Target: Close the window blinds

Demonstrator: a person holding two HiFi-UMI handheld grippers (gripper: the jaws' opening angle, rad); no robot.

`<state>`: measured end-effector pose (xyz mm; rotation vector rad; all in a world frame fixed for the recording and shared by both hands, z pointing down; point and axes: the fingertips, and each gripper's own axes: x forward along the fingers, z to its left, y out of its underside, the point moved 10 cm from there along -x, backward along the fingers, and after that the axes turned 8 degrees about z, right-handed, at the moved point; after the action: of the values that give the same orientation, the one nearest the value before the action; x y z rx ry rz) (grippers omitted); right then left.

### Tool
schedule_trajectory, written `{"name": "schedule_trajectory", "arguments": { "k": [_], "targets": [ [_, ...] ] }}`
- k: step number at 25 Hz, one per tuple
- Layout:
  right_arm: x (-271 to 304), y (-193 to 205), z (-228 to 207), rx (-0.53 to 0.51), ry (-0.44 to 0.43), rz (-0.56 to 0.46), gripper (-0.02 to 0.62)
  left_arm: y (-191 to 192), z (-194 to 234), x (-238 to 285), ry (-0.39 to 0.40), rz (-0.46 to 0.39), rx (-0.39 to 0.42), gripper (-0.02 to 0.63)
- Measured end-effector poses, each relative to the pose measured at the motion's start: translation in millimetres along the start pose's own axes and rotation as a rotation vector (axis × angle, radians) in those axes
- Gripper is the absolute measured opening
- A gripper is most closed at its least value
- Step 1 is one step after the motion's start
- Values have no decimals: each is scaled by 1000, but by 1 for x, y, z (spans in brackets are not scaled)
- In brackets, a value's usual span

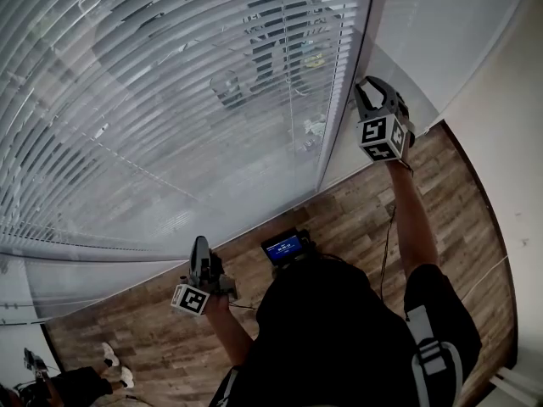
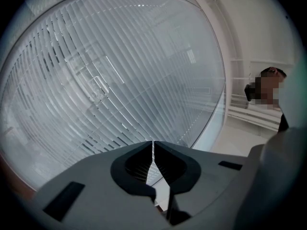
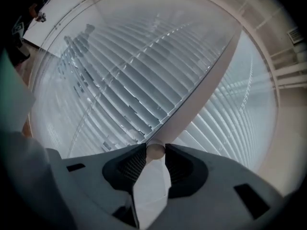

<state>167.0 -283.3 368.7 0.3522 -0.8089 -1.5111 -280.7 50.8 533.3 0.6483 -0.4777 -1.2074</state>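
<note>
1. A tall window fills the room side ahead of both sets of jaws, hung with pale slatted blinds (image 1: 170, 100) above a wood-plank floor (image 1: 356, 219). A pale upright frame post (image 3: 206, 80) parts the two panels of blinds.
2. We see the right gripper (image 1: 373, 91) raised at that post. Its jaws stand partly apart and close on a slim, round, pale rod (image 3: 155, 151), with the rod's end sitting right between the pad tips. We take this rod to be the tilt wand of the blinds.
3. Beyond the right jaws and to their left, the slats lie tilted with dark gaps between them, so we judge that panel not yet closed. The panel to their right looks flatter and more closed.
4. The left gripper (image 2: 153, 147) hangs low, well short of the blinds. Its jaws are together, leaving only a hairline slit, and nothing is between them.
5. On handling, we judge the wand light, stiff and smooth, so it may slip round inside the pads when twisted. A firm pinch near its lower end, as now, should give the best turning hold.
6. The slats look thin, springy and easily bent. We would leave them alone and work only through the wand, twisting gently and not yanking downward.
</note>
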Motion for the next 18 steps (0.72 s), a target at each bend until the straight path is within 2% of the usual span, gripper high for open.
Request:
{"name": "schedule_trajectory", "arguments": {
  "k": [2, 4, 6, 10, 12, 14, 18],
  "targets": [
    [3, 3, 2, 0, -7, 7, 127, 1, 2, -2, -5, -3, -2, 6],
    [5, 6, -1, 76, -47, 10, 126, 1, 3, -3, -7, -6, -4, 6],
    [8, 10, -10, 274, -142, 6, 124, 0, 2, -3, -7, -6, -6, 6],
    [18, 28, -33, 839, -418, -11, 124, -3, -2, -1, 2, -4, -3, 6],
    [21, 35, -39, 1050, -517, -27, 124, -4, -3, 0, 3, -2, -4, 6],
    [23, 40, -42, 1191, -580, -43, 124, -4, -2, 1, -2, -2, -10, 6],
    [28, 49, -41, 1389, -672, -70, 124, -3, -1, 3, 4, -5, -24, 6]
  ]
}}
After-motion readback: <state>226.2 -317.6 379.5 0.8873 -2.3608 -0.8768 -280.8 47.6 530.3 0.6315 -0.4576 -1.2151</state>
